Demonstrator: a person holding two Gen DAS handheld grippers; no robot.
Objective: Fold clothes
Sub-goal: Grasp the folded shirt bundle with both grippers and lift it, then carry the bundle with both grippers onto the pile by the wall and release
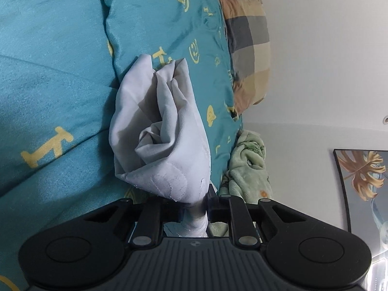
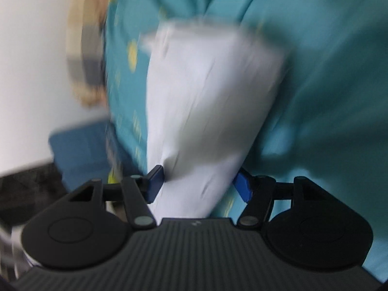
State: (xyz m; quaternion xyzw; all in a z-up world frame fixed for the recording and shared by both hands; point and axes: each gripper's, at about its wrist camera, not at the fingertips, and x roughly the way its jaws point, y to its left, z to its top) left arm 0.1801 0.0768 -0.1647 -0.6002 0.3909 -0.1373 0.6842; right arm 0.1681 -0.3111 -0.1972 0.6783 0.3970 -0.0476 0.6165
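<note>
**White cloth on teal quilt, both grippers engaged**

- Left gripper (image 1: 195,208): jaws narrow, pinched on a bunched end of the white cloth (image 1: 160,131). Pinched end squeezed thin between the fingers at 6 o'clock, rest fanning out toward 12 o'clock in loose folds, stitched hem showing near the jaws.
- Cloth, left view: crumpled, lying against the teal quilt (image 1: 55,77), centre of view. Yellow prints scattered over the quilt.
- Right gripper (image 2: 198,184): jaws wide, blue pads (image 2: 155,179) on either side of a thick fold of cloth (image 2: 208,92). Left pad dented into the fabric; right pad at the cloth's edge, contact unclear through motion blur.
- Cloth, right view: broad smooth panel widening from the jaws at 6 o'clock up to 12 o'clock, resting on the quilt (image 2: 327,72).
- Checked pillow (image 1: 247,48): 1 o'clock in left view, beside the quilt's edge.
- Green blanket (image 1: 245,167): 4 o'clock of centre, bunched just beside the quilt.
- Leaf picture (image 1: 361,177): 4 o'clock, on the white wall (image 1: 327,60).
- Blue item (image 2: 77,150): 8 o'clock in right view, too blurred to identify.
</note>
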